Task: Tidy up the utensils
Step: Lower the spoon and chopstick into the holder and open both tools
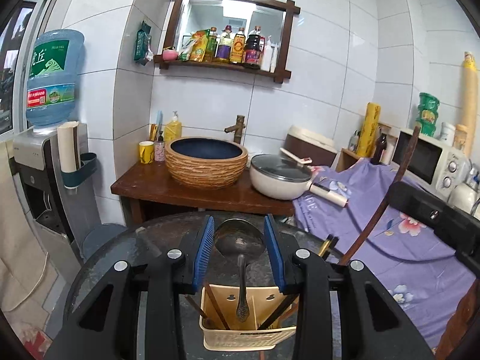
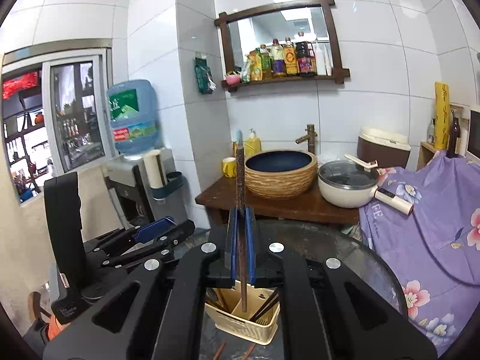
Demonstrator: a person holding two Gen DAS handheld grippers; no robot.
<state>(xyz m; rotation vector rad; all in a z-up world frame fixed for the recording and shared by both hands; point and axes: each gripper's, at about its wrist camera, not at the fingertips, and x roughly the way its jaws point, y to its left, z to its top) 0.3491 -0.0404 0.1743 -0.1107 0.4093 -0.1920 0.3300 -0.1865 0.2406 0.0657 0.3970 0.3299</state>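
- Beige caddy [image 1: 246,321] on round table [image 1: 120,258]: left compartment crowded w/ chopsticks [image 1: 214,309], right w/ dark sticks; middle slot roomier.
- Left of caddy: bare tabletop, open.
- Right of caddy: purple cloth [image 1: 390,240] drapes close.
- Behind caddy: wooden counter [image 1: 180,192] w/ basin [image 1: 207,162], pot [image 1: 279,180] blocks.

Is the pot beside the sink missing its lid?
No, the white pot beside the basin sink has a glass lid resting on top.

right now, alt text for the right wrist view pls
The right gripper is shut on a thin speckled brown stick, held upright above a cream utensil basket on a round dark table. The left gripper is at left; beyond are a sink and a pot.
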